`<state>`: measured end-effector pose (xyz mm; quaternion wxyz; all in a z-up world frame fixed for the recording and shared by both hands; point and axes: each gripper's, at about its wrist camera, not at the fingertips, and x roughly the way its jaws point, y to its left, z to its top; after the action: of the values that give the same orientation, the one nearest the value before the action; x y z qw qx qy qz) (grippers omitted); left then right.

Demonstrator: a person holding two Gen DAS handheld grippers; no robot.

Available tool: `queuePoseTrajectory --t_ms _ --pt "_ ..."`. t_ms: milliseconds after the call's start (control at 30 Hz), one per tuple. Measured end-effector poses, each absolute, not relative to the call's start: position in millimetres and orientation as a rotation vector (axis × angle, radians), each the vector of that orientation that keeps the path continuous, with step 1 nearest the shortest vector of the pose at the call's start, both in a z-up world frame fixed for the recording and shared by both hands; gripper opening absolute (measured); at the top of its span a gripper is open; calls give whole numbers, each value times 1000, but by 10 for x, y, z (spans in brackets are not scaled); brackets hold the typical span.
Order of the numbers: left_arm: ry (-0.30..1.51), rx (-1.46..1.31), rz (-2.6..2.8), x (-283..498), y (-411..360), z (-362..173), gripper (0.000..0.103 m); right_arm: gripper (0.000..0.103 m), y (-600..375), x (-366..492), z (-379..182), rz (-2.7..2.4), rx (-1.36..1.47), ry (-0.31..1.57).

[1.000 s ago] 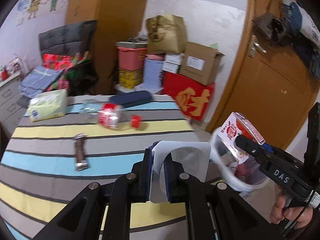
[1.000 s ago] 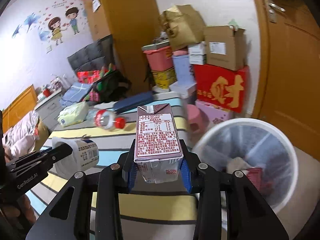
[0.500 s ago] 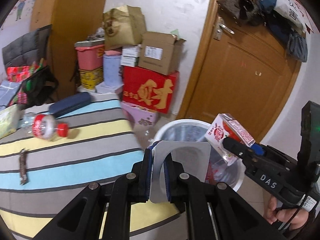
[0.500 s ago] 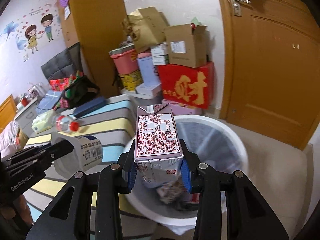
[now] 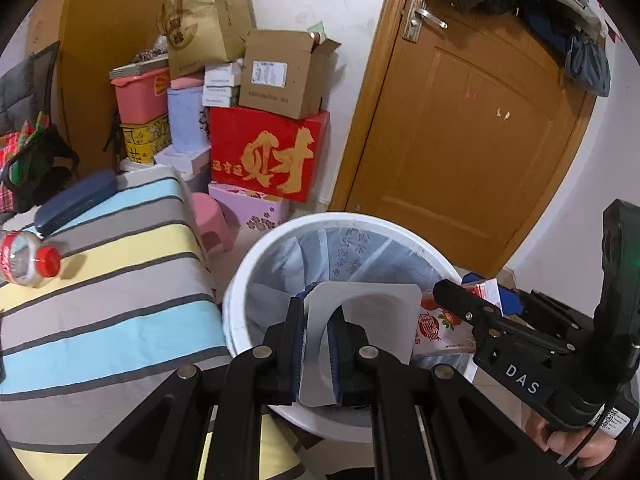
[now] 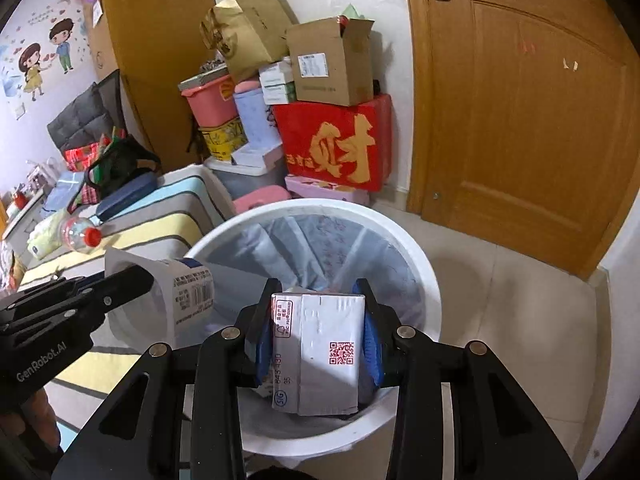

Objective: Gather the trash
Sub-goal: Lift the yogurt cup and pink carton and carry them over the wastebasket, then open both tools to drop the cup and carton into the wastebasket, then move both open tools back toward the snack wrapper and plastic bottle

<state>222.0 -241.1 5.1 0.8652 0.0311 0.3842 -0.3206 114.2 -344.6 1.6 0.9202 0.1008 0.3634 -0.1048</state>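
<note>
The white bin, lined with a plastic bag, stands on the floor beside the striped bed. The right gripper hangs over the bin's near rim, its jaws closed on a milk carton turned bottom-up toward the camera. The left gripper is also above the bin, on its bed side, jaws narrow and clamped on the rim of a white cup; the cup appears to lie sideways. A plastic bottle with a red cap lies on the bed, well apart from the bin.
</note>
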Motion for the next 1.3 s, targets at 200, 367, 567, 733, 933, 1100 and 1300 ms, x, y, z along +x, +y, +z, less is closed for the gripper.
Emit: queuePoseTrajectory --t_ms 200,367,567,733,933,1100,1300 --pt "820 59 -685 2270 -2446 -2 32 38 -3493 1161 2 -231 208 752" --pt "802 41 -678 2255 -2372 42 52 52 -3459 1173 17 -234 195 747" --pt "790 43 -671 2195 -2266 87 52 52 -3419 1149 53 -241 191 732" --pt "780 26 -655 2140 -2120 139 52 52 -3360 1133 98 -234 184 717" --pt "750 18 -615 2049 -1886 251 52 52 -3261 1102 173 -218 181 691" --pt "731 3 -576 1997 -1622 333 52 52 -3118 1080 230 -195 170 669" --pt "713 -23 -521 1956 -1283 386 52 52 -2978 1076 275 -166 162 649"
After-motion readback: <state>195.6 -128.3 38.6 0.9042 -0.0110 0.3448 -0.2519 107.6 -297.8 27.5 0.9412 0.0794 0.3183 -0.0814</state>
